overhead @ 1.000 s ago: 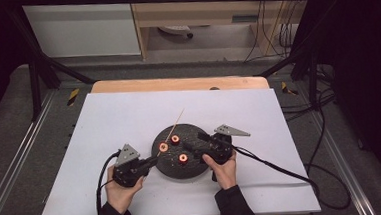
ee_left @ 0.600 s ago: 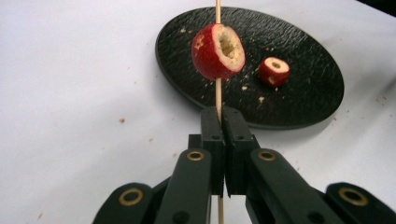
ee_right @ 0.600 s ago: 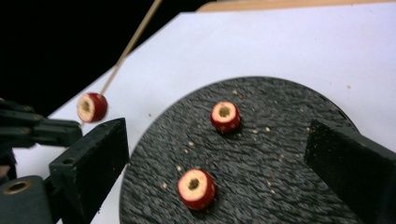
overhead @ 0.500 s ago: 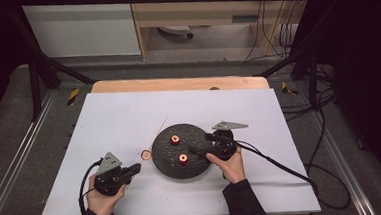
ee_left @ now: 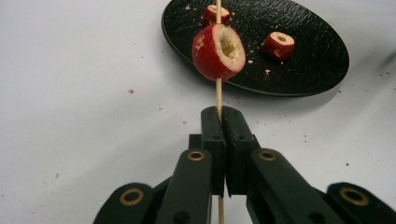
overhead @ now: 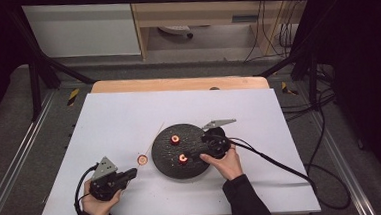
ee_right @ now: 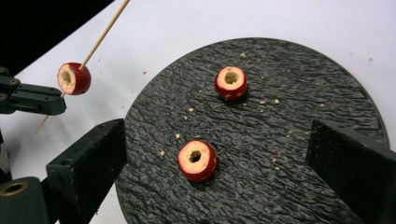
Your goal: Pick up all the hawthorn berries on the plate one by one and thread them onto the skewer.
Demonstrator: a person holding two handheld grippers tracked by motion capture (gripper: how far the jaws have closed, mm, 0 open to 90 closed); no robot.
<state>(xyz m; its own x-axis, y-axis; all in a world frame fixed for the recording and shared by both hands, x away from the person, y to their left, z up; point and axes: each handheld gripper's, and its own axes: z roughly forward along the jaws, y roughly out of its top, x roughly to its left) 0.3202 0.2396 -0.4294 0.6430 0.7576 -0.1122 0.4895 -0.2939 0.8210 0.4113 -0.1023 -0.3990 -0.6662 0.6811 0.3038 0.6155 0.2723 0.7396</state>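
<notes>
Skewer (ee_left: 218, 95) clamped in left gripper (ee_left: 222, 122) jaws w/ fruit (ee_left: 218, 52).

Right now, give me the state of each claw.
Left claw: shut on the wooden skewer, which carries one red fruit piece.
Right claw: open, empty, over the black plate.

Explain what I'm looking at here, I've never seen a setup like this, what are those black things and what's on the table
A person sits at a white table holding a hand-operated claw in each hand; there is no robot. One picture looks down from above; the other two come from cameras riding on each claw.

The left claw is shut on a thin wooden skewer with one red cored fruit piece threaded on it, held off to the side of the plate. The right claw is open over a round black plate, where two more red fruit pieces lie among crumbs.
</notes>
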